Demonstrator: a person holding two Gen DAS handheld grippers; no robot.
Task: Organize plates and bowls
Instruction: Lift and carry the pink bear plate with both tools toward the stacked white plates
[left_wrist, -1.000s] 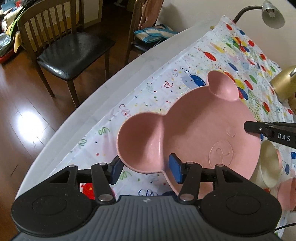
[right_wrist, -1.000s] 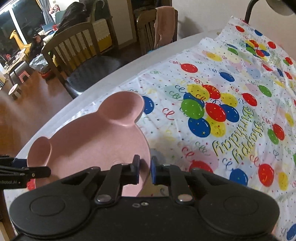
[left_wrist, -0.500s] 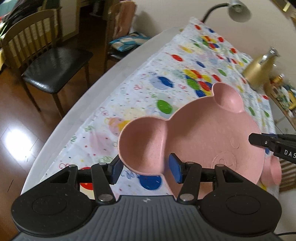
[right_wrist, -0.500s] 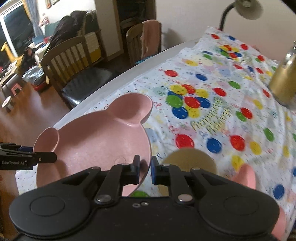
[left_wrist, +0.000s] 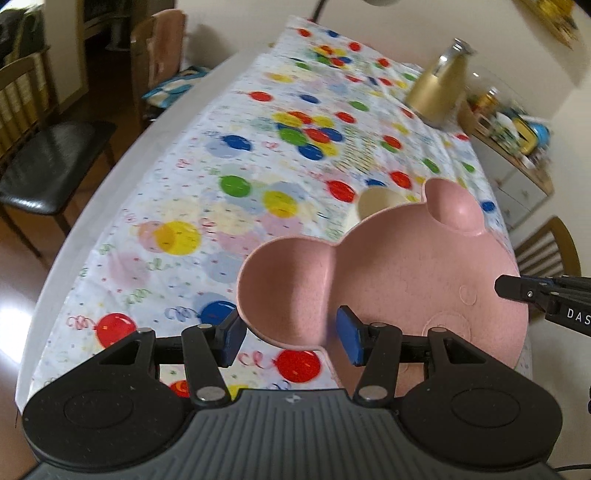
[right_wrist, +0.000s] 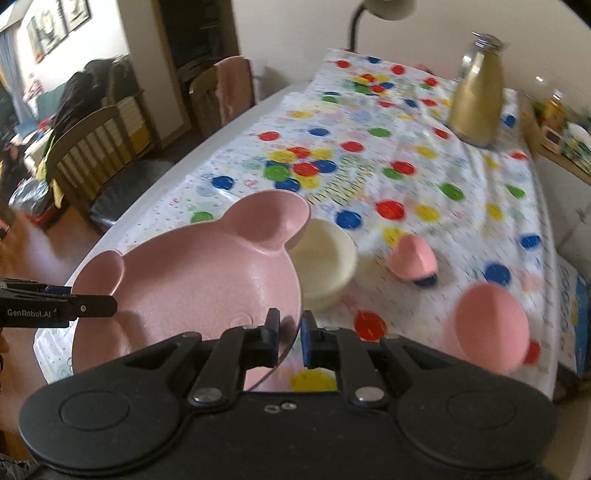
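A pink bear-shaped plate (left_wrist: 399, 280) is held in the air above the table, also in the right wrist view (right_wrist: 192, 284). My left gripper (left_wrist: 291, 334) stands around the plate's left ear, its blue pads (left_wrist: 349, 336) wide apart on either side. My right gripper (right_wrist: 290, 336) is shut on the plate's rim. A cream bowl (right_wrist: 325, 258) sits on the cloth under the plate's far ear, partly hidden. Two pink bowls (right_wrist: 413, 258) (right_wrist: 487, 328) lie to its right.
The balloon-print cloth (left_wrist: 236, 155) covers the table. A gold bottle (right_wrist: 478, 92) stands at the far right, with a desk lamp (right_wrist: 384, 7) behind. Wooden chairs (left_wrist: 44, 147) stand along the table's left side. A shelf with clutter (left_wrist: 517, 129) is at far right.
Both grippers have carried the plate up and farther along the table, to the right. The cream bowl and pink bowls have come into view beneath and beside it.
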